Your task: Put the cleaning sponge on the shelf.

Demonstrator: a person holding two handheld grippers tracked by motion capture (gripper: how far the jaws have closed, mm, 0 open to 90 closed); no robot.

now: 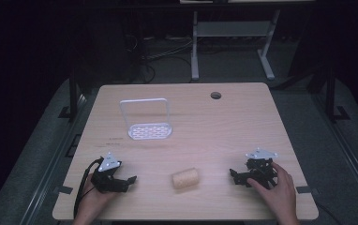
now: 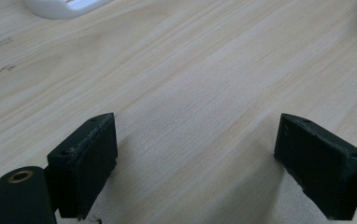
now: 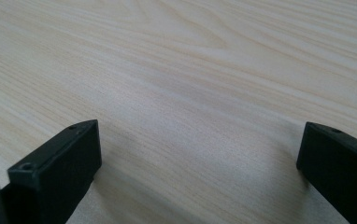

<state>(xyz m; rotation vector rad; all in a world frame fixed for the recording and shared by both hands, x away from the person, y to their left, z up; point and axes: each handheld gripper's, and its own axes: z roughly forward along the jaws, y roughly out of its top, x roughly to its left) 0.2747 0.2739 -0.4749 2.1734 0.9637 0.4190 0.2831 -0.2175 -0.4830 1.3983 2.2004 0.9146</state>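
High view: roll (image 1: 185,178) lies sideways, long axis left-right, between two spread, empty grippers.

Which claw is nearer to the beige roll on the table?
Left, slightly. The left claw sits to the left of the beige roll; the right claw sits to its right, a little farther off.

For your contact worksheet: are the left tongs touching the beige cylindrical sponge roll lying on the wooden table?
Apart. The high view shows bare table between the left tongs and the beige cylindrical sponge roll.
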